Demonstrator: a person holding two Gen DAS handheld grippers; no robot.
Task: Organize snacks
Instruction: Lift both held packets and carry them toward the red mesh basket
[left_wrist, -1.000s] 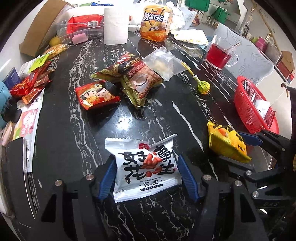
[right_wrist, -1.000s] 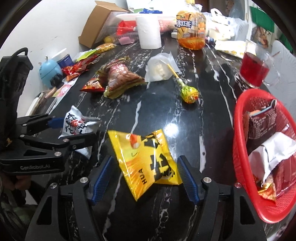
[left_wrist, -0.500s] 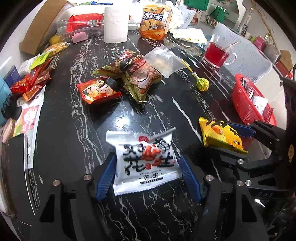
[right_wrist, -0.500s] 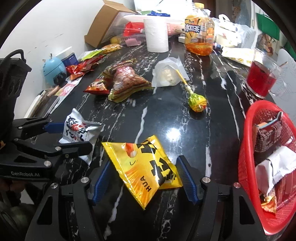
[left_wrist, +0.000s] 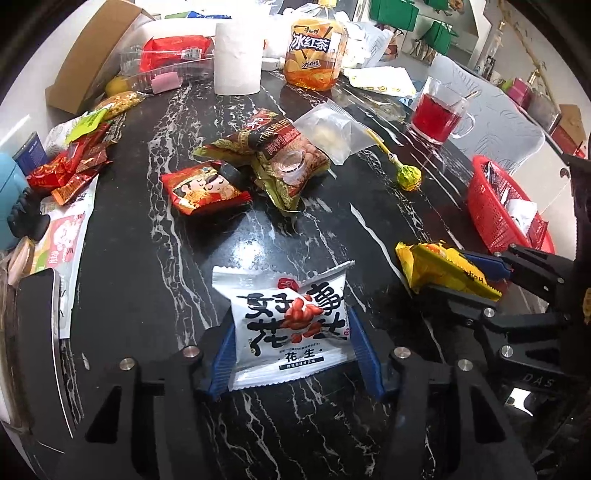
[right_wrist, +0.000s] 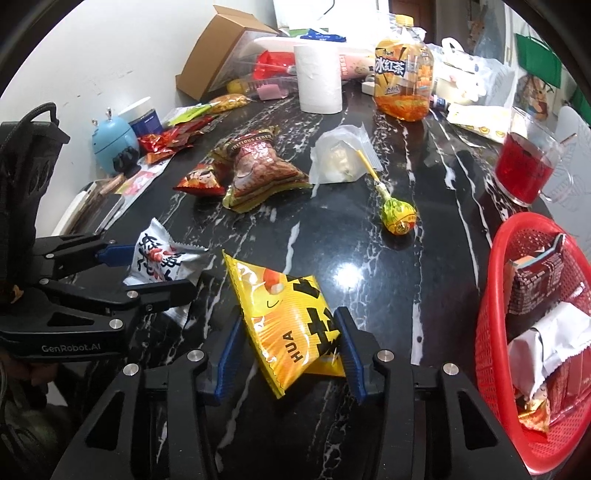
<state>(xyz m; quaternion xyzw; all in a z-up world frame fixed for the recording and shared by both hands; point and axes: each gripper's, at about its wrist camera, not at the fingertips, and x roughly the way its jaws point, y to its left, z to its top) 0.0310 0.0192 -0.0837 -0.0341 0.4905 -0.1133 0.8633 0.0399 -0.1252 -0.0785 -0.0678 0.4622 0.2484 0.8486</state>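
Yellow packet reads "HUA"; left gripper body "GenRobot.AI".

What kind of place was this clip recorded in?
Most likely a home dining area, not a lab: a black marble-look table cluttered with snack packets, a glass mug of red drink, a big bottle of iced tea and a paper roll, with a patterned chair back beyond.

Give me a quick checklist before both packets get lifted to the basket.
1. White packet between left gripper pads: ok; jaws closing.
2. Yellow packet between right gripper pads: ok; jaws closing.
3. Firm grip on both: cannot tell.
4. Room in red basket: ok, though partly filled.
5. Lollipop clear of the way to the basket: ok.
6. Glass of red drink near basket: not ok, stands close behind it.
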